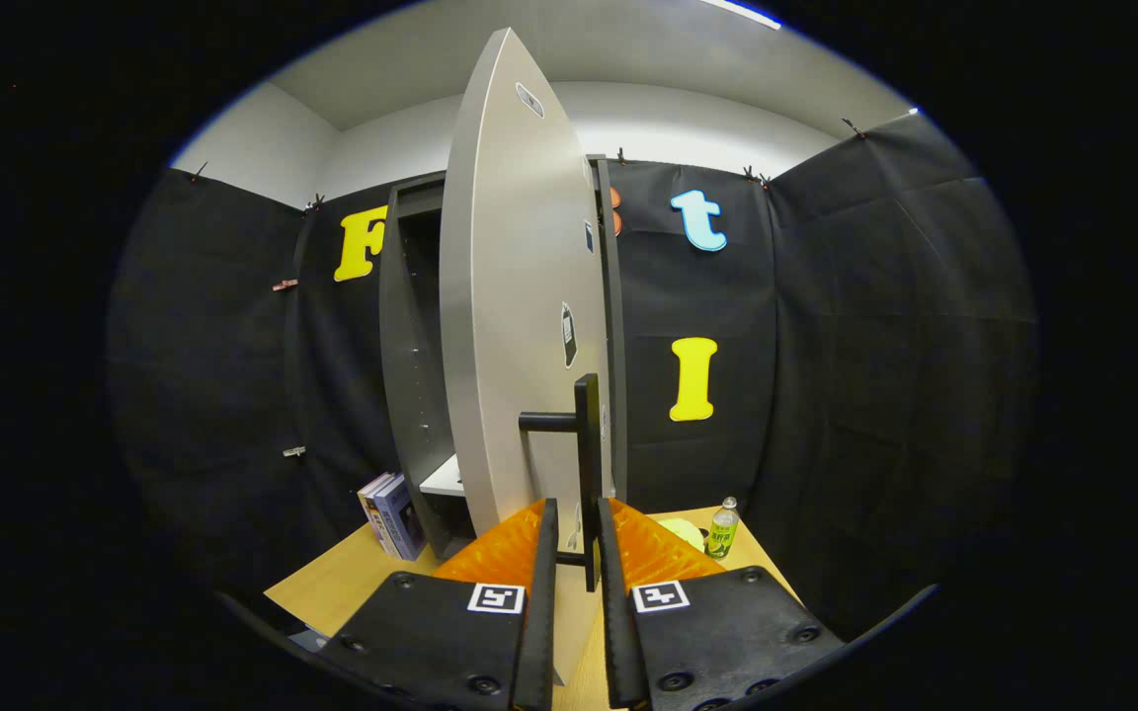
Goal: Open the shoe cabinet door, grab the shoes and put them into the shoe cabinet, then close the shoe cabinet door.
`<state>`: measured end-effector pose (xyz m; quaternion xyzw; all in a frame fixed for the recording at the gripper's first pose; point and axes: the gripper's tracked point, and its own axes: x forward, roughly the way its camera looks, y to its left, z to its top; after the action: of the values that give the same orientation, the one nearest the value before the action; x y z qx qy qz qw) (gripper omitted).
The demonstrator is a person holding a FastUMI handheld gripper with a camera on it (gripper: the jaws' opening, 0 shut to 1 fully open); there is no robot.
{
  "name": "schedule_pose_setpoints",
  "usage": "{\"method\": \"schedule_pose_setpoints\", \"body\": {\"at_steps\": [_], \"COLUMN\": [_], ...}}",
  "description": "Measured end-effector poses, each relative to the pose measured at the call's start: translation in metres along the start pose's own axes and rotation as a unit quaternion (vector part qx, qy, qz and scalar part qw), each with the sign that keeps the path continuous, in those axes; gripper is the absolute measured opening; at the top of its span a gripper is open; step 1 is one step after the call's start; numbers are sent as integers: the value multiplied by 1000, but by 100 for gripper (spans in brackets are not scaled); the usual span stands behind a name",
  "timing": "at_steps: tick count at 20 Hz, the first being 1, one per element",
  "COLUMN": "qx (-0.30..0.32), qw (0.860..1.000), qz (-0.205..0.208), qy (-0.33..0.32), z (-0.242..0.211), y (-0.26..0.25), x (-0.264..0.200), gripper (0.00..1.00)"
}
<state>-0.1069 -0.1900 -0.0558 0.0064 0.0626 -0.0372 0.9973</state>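
Wooden tabletop (352, 578), shoe cabinet (411, 375) door (515, 316) ajar, hand-held gripper (577, 538) fingers narrowly straddling its handle (586, 464), contact unclear.

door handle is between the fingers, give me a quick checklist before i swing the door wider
1. Handle sits between the fingers: ok.
2. Both fingers pressing on the handle: cannot tell.
3. Cabinet door already partly open: ok.
4. Bottle on the table stands off to the side of the door: ok.
5. Books lean beside the cabinet, off the door's path: cannot tell.
6. Shoes located: cannot tell.
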Motion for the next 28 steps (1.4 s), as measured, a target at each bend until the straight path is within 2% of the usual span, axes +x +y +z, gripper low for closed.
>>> {"method": "schedule_pose_setpoints", "body": {"at_steps": [9, 12, 14, 18, 22, 25, 28], "qx": [-7, -8, -23, -16, -9, 3, 7], "qw": [997, 998, 999, 998, 987, 975, 961], "qz": [-70, -51, -25, 38, 83, 95, 84], "qy": [-19, -34, -26, 40, 137, 199, 264], "z": [5, 9, -3, -61, -145, -206, -271], "y": [-45, -32, -7, 48, 103, 135, 157], "x": [-28, -42, -41, -26, -3, 12, 32], "gripper": [22, 22, 22, 22, 22, 22, 22]}}
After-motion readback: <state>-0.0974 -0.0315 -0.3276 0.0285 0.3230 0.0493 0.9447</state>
